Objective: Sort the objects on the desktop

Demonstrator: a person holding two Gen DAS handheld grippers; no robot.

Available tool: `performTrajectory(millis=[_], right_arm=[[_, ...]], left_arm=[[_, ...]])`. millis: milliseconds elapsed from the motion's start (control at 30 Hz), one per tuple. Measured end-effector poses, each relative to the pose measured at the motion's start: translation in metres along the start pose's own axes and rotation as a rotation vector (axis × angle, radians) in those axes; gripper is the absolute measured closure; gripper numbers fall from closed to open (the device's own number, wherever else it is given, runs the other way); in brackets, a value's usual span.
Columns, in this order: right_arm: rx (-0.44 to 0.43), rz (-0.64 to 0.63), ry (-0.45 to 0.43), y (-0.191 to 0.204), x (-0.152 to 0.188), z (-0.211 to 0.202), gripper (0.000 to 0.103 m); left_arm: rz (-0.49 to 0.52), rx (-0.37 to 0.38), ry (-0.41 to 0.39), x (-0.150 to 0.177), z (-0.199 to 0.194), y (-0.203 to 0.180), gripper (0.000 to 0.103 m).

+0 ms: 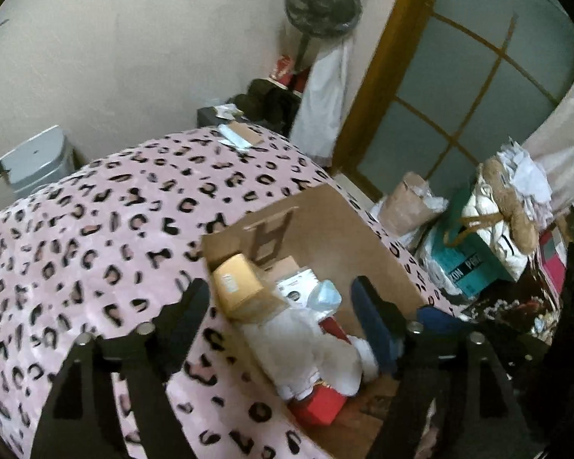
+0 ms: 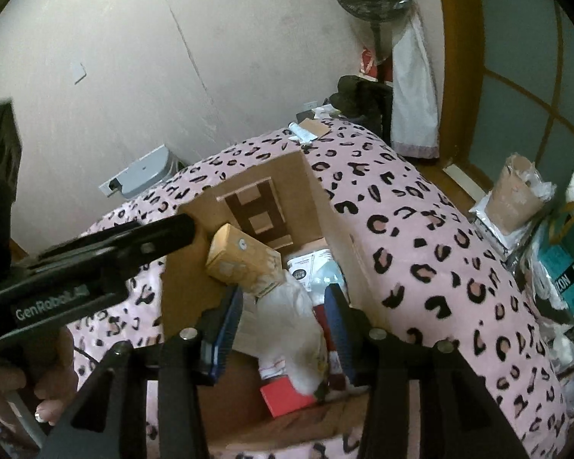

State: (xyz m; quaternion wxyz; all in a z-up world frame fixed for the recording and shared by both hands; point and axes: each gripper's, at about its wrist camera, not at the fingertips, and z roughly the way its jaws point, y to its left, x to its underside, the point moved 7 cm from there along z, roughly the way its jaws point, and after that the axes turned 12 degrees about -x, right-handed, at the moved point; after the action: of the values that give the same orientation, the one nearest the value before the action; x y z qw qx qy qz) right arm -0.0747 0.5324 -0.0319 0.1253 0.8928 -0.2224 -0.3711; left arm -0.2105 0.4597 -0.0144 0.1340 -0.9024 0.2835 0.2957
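Observation:
An open cardboard box [image 1: 325, 222] [image 2: 287, 183] stands on a pink leopard-print cover. Inside, a tan carton [image 1: 235, 287] [image 2: 241, 260] leans at the left wall, with a white soft bag [image 1: 298, 348] [image 2: 287, 317] lying over a red box [image 1: 317, 405] [image 2: 283, 396]. Behind them sit a white packet and a pale blue wrapper [image 1: 325, 294]. My left gripper [image 1: 281, 290] hangs wide open over the box, holding nothing; one of its fingers [image 2: 164, 235] reaches to the box's left rim. My right gripper [image 2: 283, 292] hovers above the box with a narrow gap between its blue pads. The white bag shows through that gap, lying below.
The pink leopard-print cover [image 1: 95, 229] spreads left and behind the box, with flat packets [image 1: 237, 135] at its far end. A teal bag [image 1: 467, 267] and a brown paper bag [image 1: 405, 202] crowd the right. A fan [image 1: 321, 0] stands by the wall. A hand [image 2: 49, 382] holds the left gripper.

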Motion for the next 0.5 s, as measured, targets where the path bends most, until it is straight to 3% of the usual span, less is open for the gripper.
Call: performTrajectory(millis=[133,233,400,500], right_arm=[[0.018,0.01,-0.026,0.003,0.002,-0.028,0.048],[0.049,0.002,-0.027,0.003,0.013,-0.043,0.046],[0.084,0.015,-0.005,0.003,0.046,-0.055,0.046],[0.115,0.021,0.016,0.003,0.061,-0.054,0.046]], left_arm=[[-0.015,-0.069,-0.025,0.008,-0.029,0.017,0.01],[-0.022,-0.131,-0.037,0.027,-0.048,0.029,0.004],[-0.033,-0.217,0.006,0.074,-0.064,0.04,0.001],[-0.032,-0.226,0.036,0.099,-0.066,0.035,0.001]])
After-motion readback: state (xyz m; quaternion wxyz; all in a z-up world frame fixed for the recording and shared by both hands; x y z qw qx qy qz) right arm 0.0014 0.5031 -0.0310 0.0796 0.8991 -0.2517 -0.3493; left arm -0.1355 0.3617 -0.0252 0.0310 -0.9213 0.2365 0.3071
